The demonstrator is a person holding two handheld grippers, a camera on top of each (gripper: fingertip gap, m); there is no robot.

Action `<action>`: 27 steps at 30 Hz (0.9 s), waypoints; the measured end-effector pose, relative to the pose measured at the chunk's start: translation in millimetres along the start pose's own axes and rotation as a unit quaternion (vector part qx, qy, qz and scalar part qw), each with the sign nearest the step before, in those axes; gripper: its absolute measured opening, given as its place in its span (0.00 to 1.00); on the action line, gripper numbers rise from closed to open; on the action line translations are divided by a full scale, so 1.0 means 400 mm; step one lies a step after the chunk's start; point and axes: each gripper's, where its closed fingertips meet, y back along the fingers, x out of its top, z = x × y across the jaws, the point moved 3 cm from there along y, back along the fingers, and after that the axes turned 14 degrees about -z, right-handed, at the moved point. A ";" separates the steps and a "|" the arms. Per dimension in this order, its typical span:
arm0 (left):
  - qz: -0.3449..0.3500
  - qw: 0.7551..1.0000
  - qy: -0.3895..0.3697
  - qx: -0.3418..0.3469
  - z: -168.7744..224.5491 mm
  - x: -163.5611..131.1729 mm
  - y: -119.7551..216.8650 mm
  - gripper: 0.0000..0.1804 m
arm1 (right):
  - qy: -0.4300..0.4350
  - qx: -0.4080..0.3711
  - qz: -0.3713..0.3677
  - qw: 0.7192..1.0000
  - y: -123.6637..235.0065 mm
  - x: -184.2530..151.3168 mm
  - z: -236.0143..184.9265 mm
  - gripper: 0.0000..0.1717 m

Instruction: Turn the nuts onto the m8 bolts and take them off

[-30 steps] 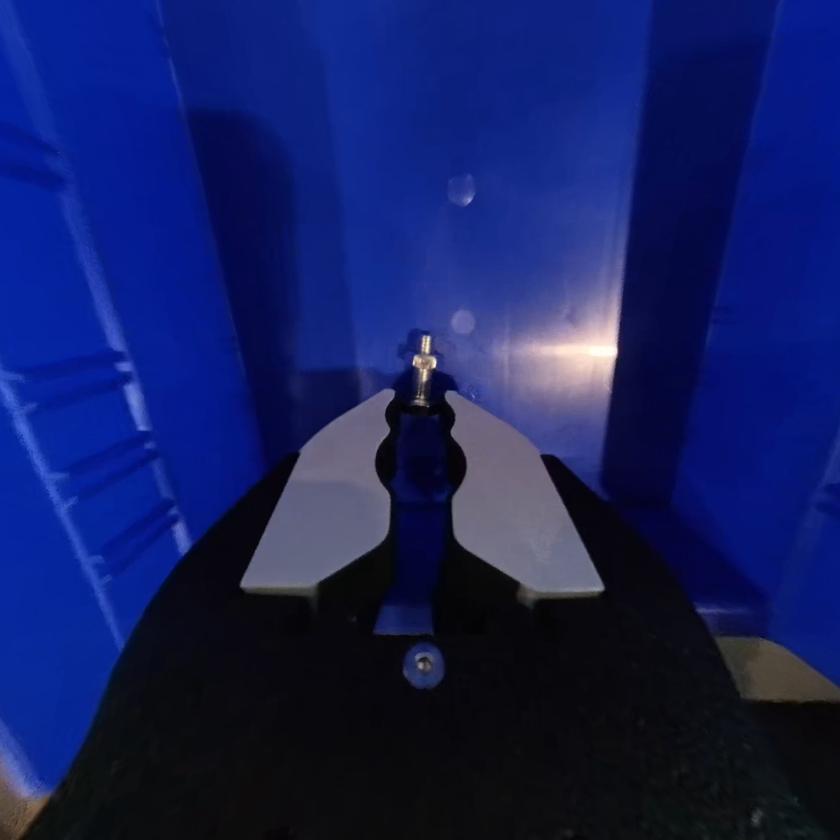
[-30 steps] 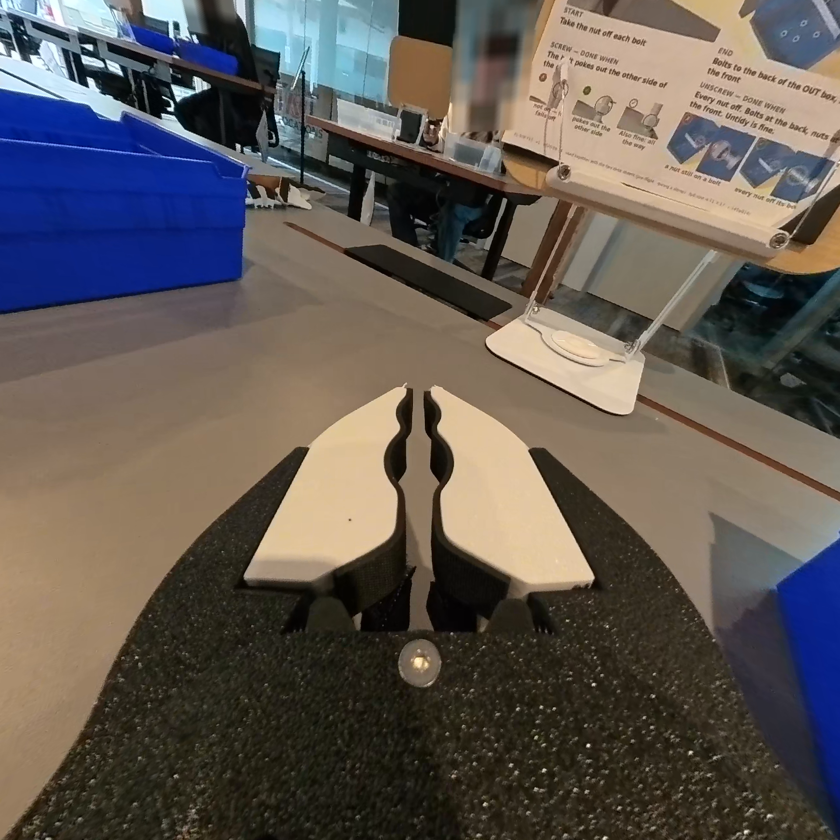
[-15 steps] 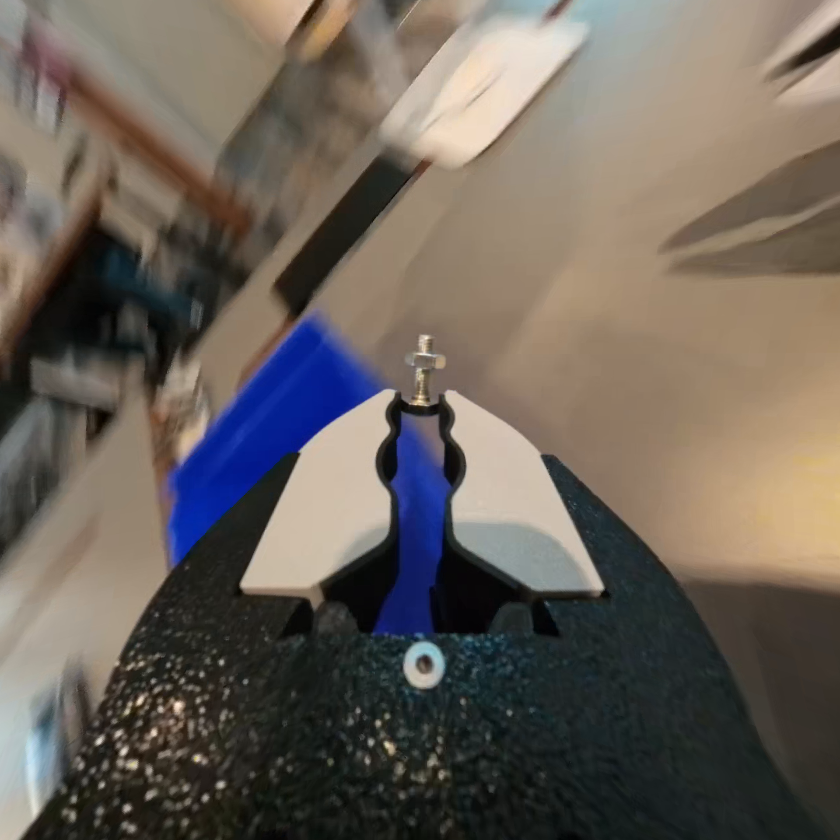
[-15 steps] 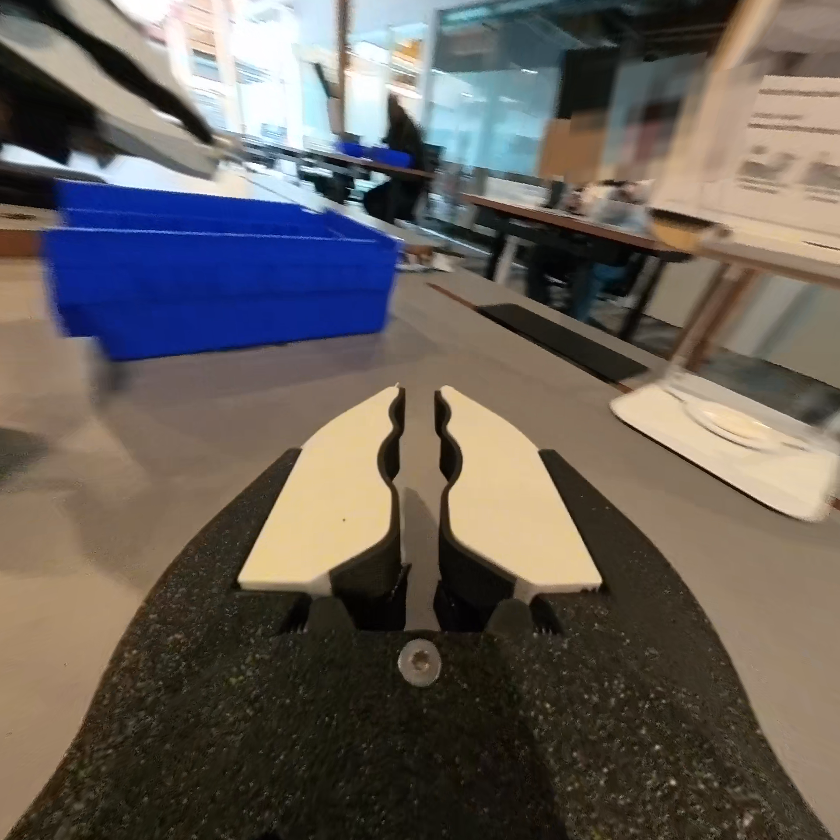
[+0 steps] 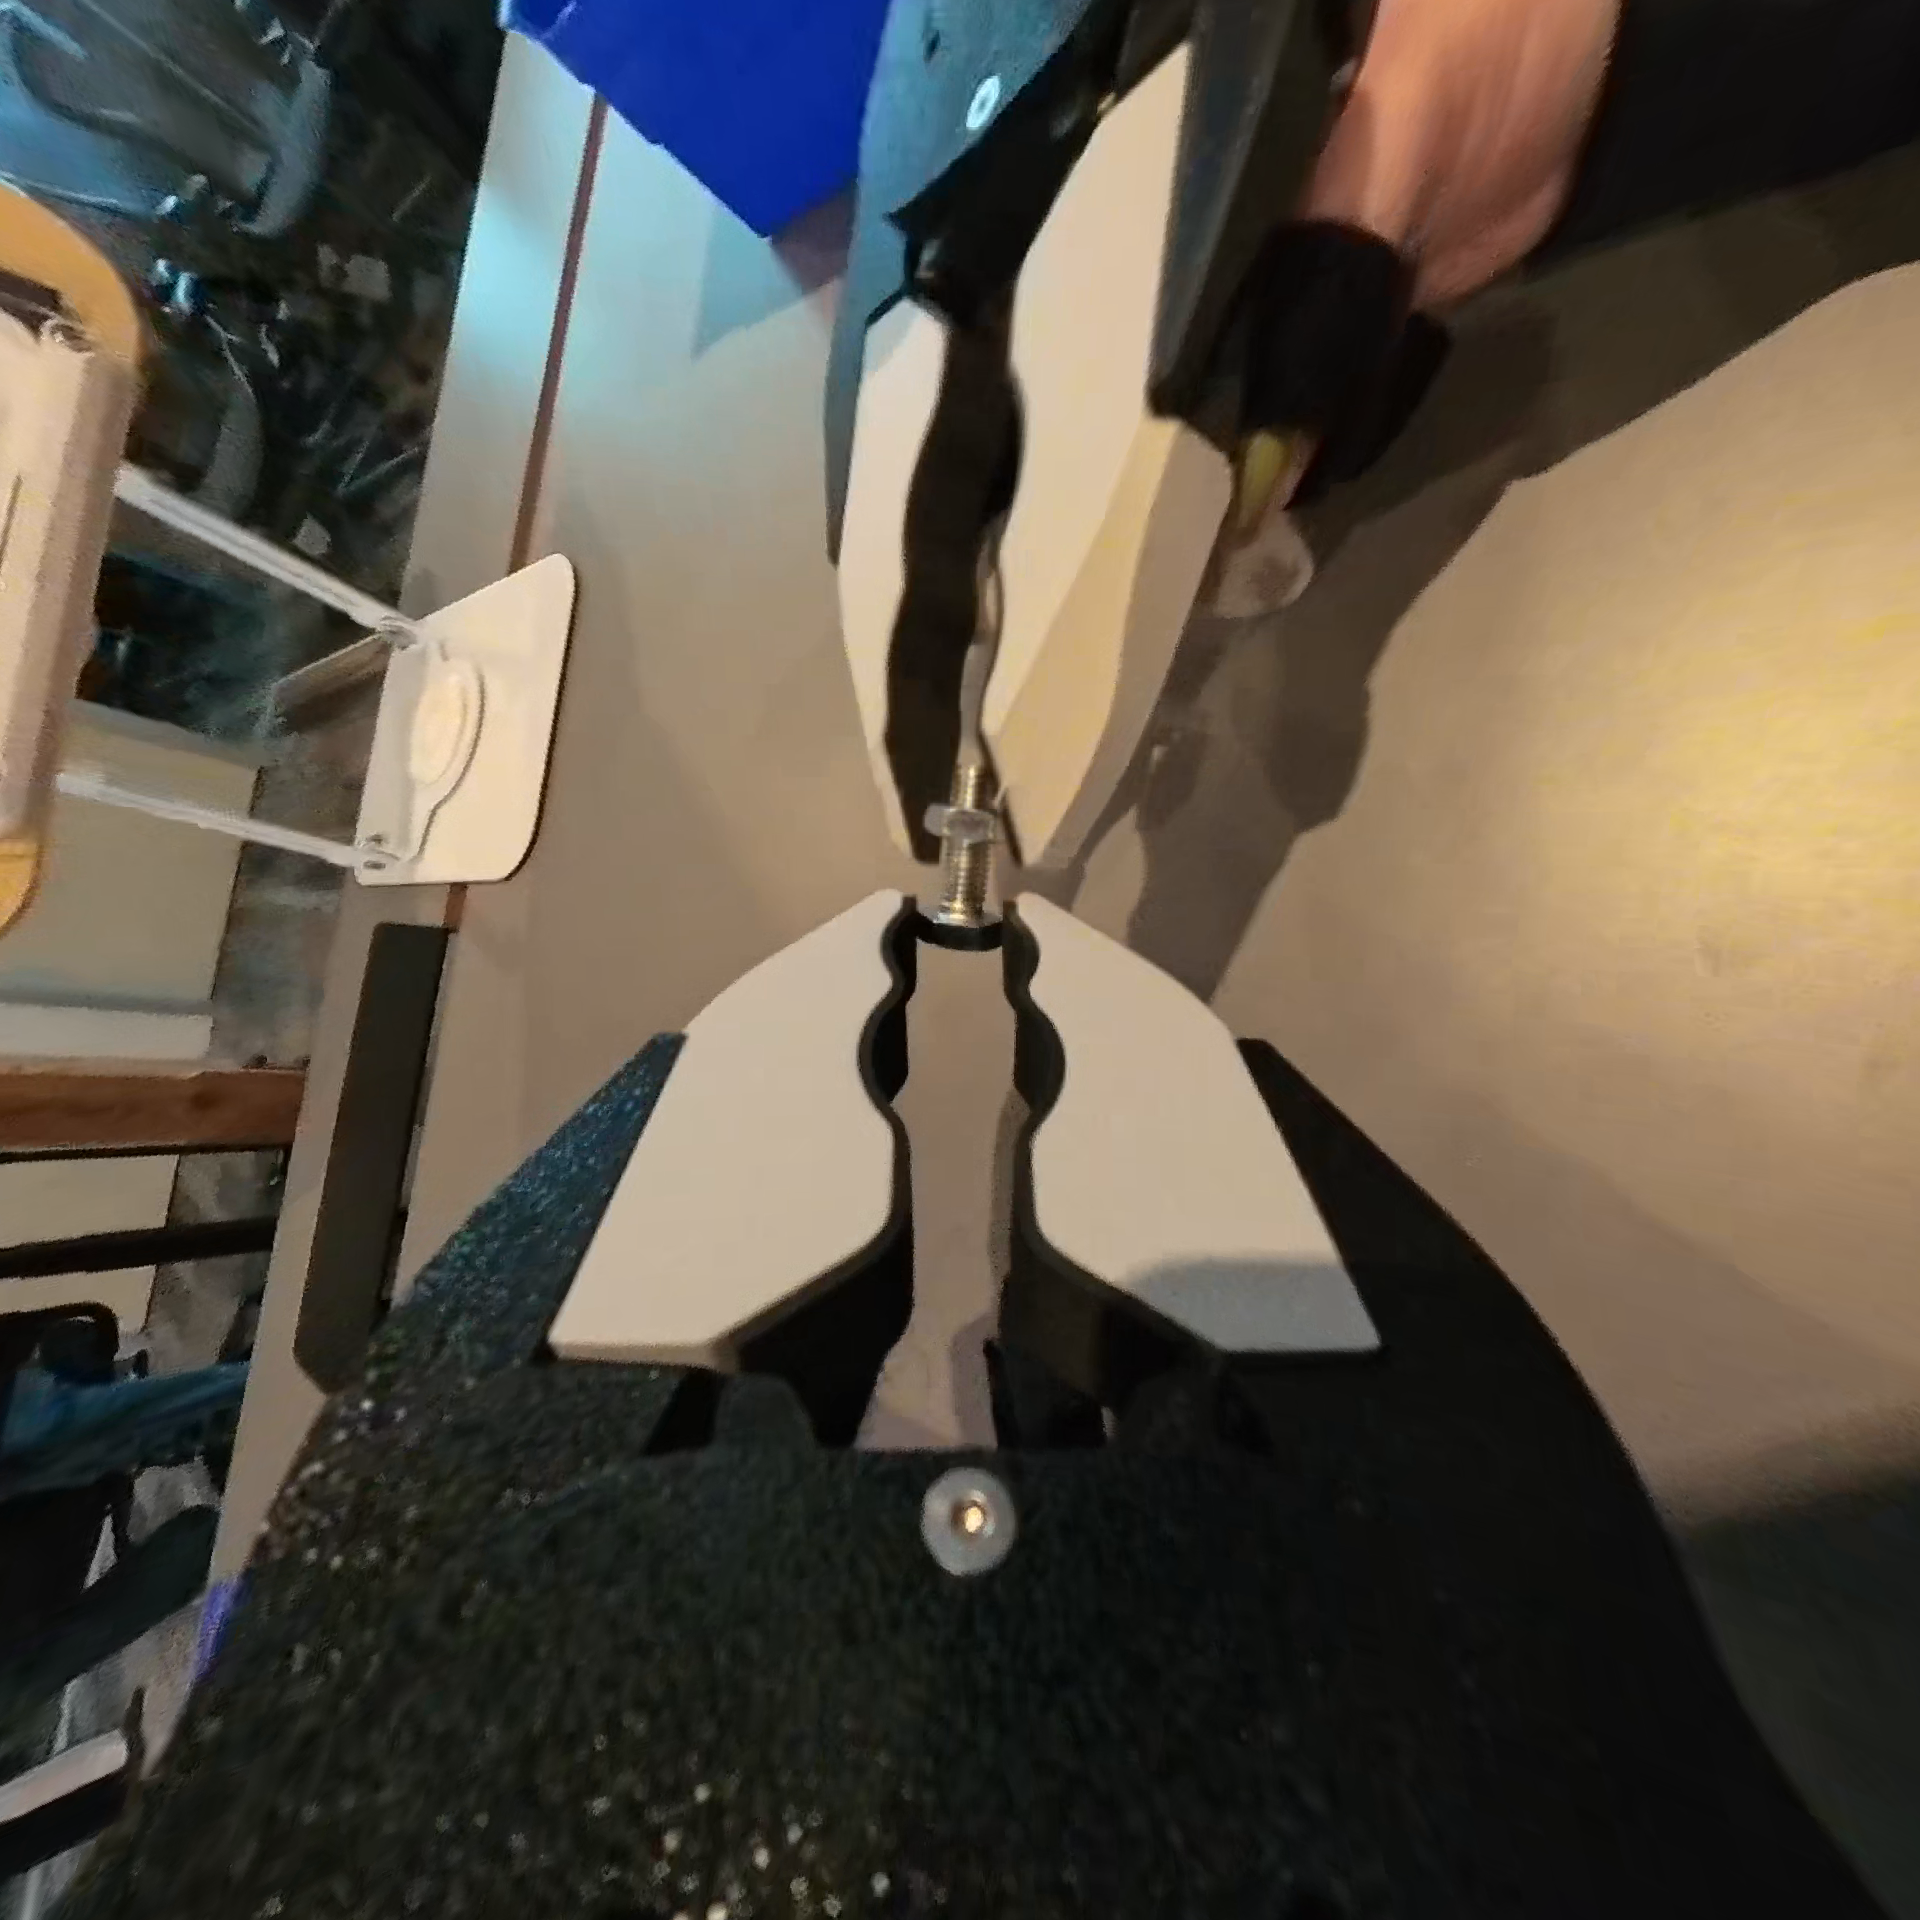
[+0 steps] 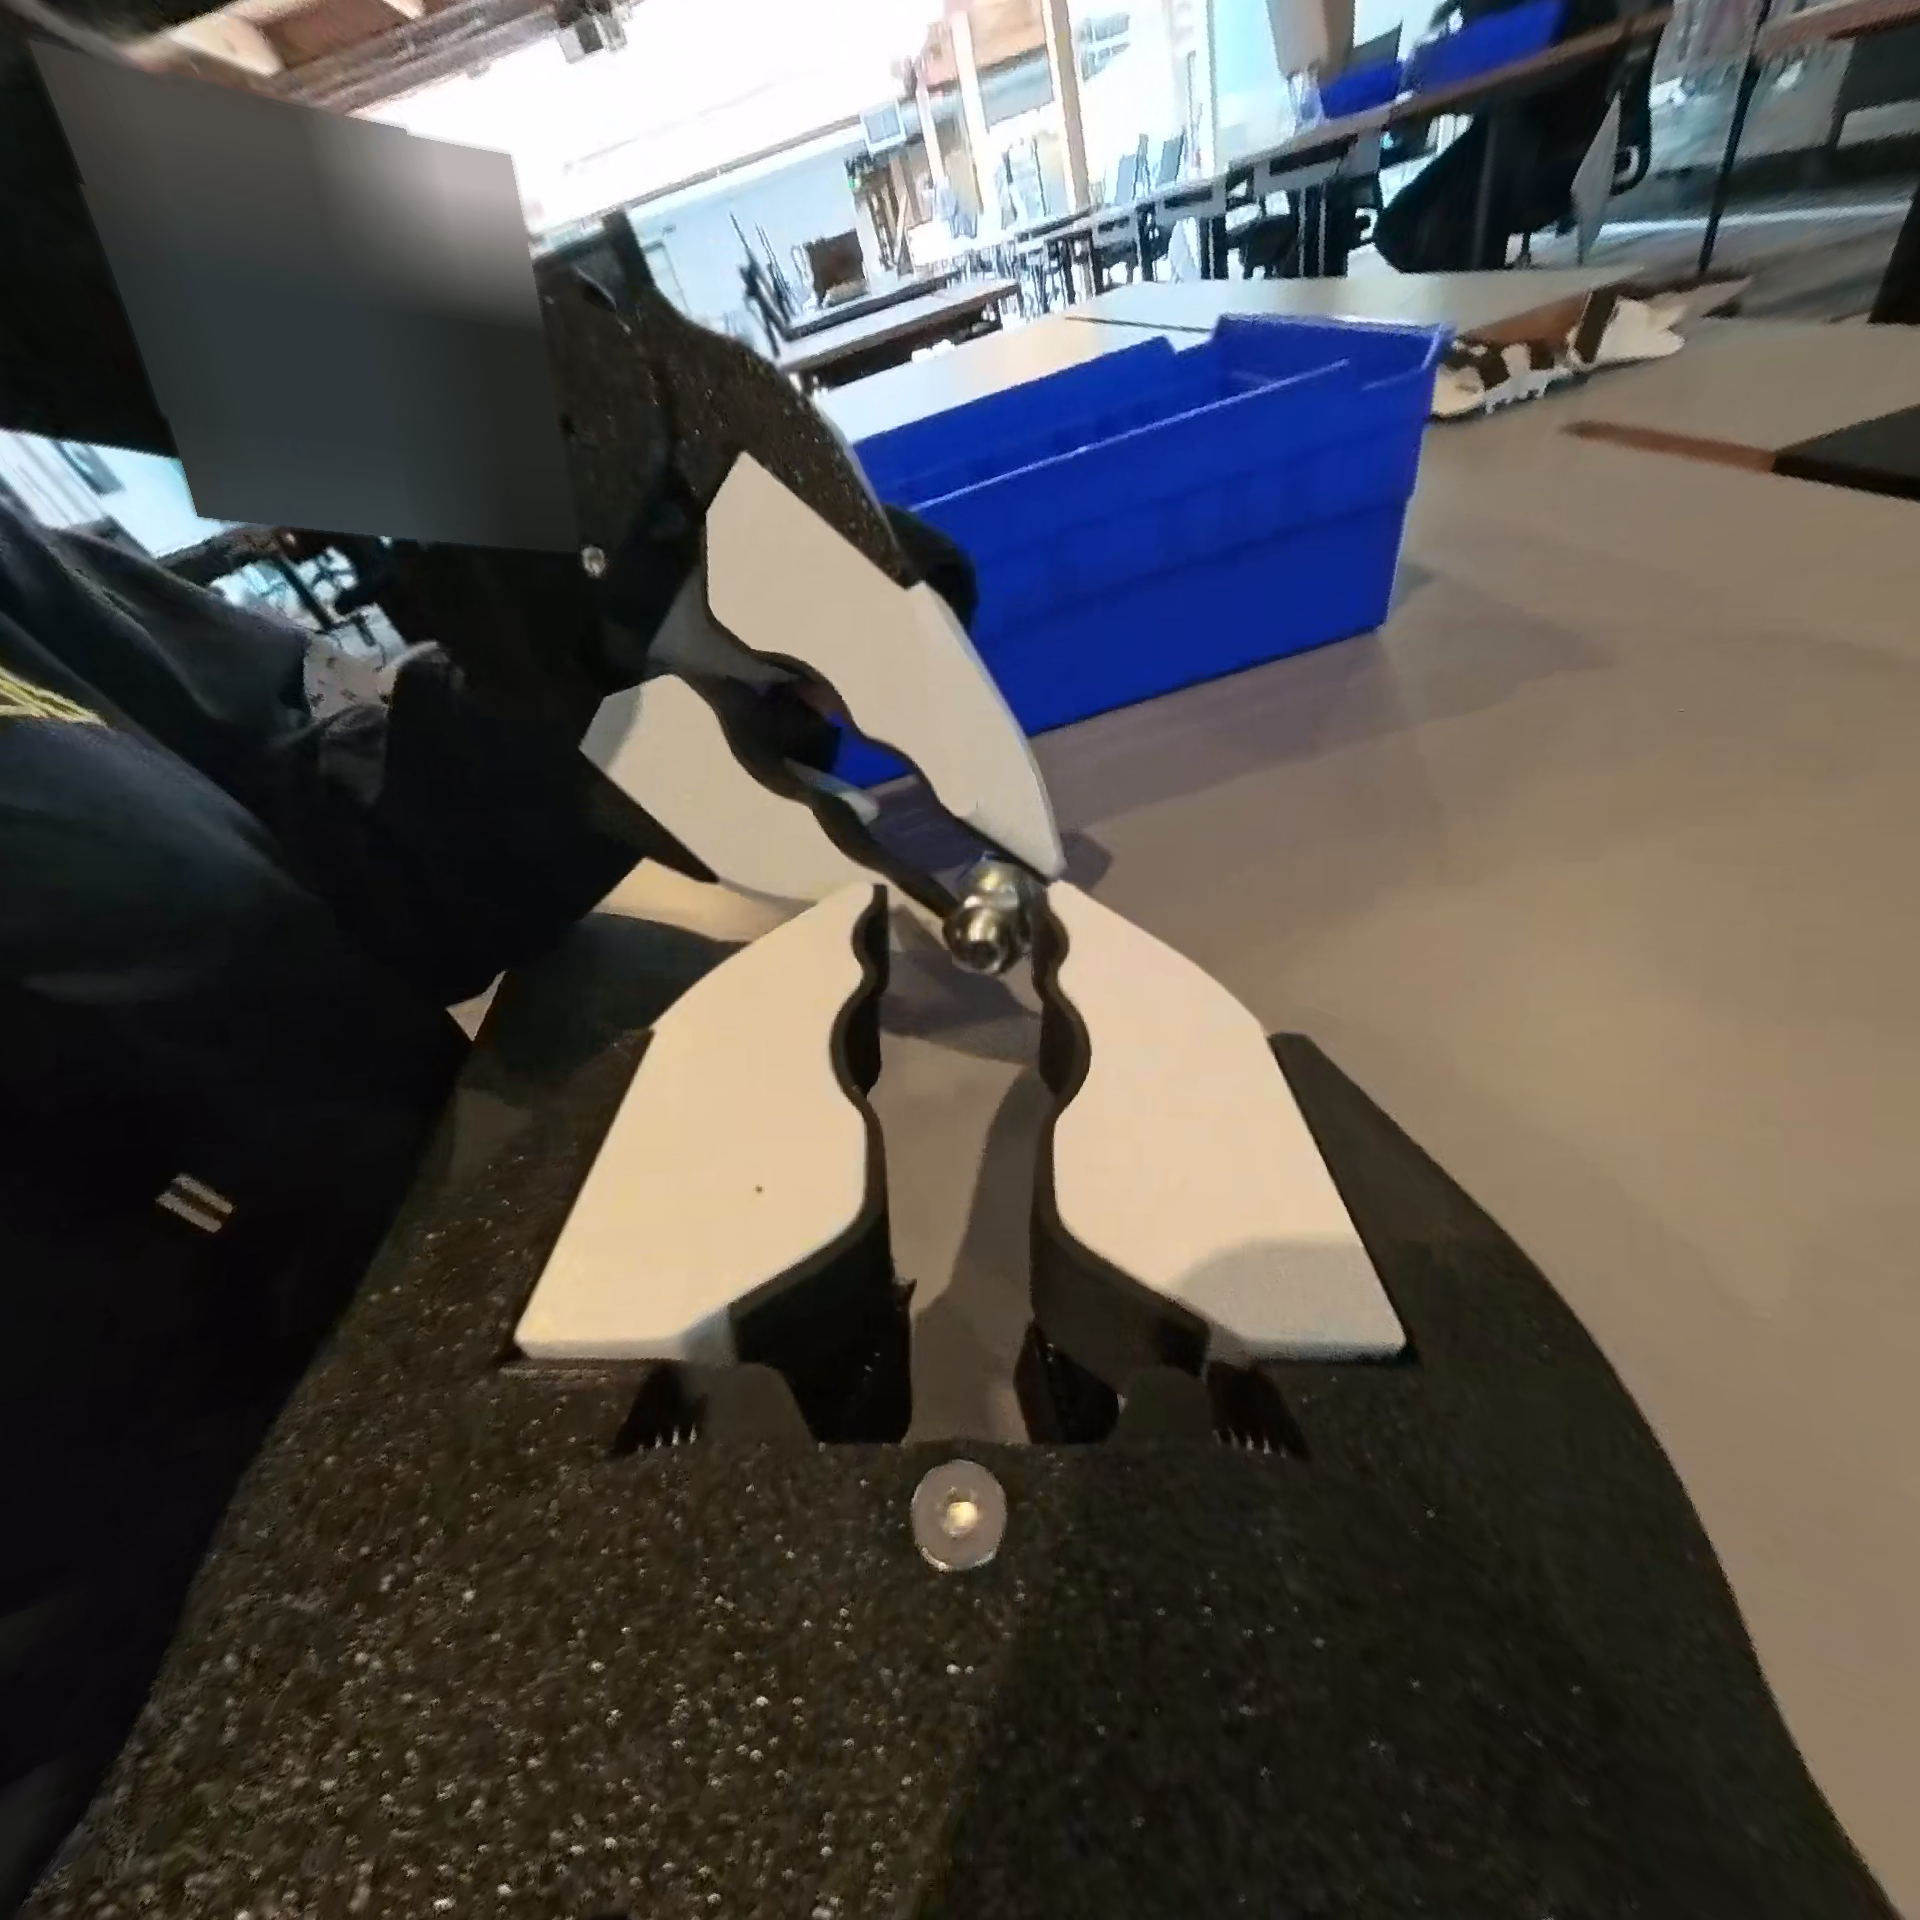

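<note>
silver bolt [image 5: 964, 871] – blue bin [image 6: 1164, 520], grey table [image 6: 1558, 831]

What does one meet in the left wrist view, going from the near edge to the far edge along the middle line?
Left hand-held gripper → bolt → nut → right hand-held gripper → blue bin.

We see a bolt [image 5: 964, 883] of bright, glossy metal, its shank ridged with thread, and a nut [image 5: 961, 823] of the same shiny metal on it. The fingers [image 5: 769, 1122] look like smooth, matt white plastic, edged with black rubbery pads. The gripper body [image 6: 935, 1683] is black, rough and grainy, with a sparkle in the texture, and carries a shiny metal screw [image 6: 957, 1527]. The table [image 6: 1558, 831] is a smooth, matt grey. The bin [image 6: 1164, 520] is blue plastic with a slight sheen. The sleeve [image 6: 156, 935] is dark cloth.
</note>
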 end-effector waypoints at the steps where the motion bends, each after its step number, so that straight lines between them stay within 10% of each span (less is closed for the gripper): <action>1: -0.003 1.000 -0.005 -0.002 0.005 0.004 -0.006 0.08 | 0.000 -0.003 -0.008 1.000 -0.003 -0.004 0.002 0.13; 14: 0.111 0.986 0.083 -0.092 0.015 0.026 -0.019 0.25 | -0.004 0.051 0.019 0.998 0.035 0.000 -0.002 0.09; 27: 0.098 0.992 0.056 -0.052 0.011 0.028 -0.041 0.09 | -0.021 0.050 0.028 0.998 0.043 0.003 0.008 0.14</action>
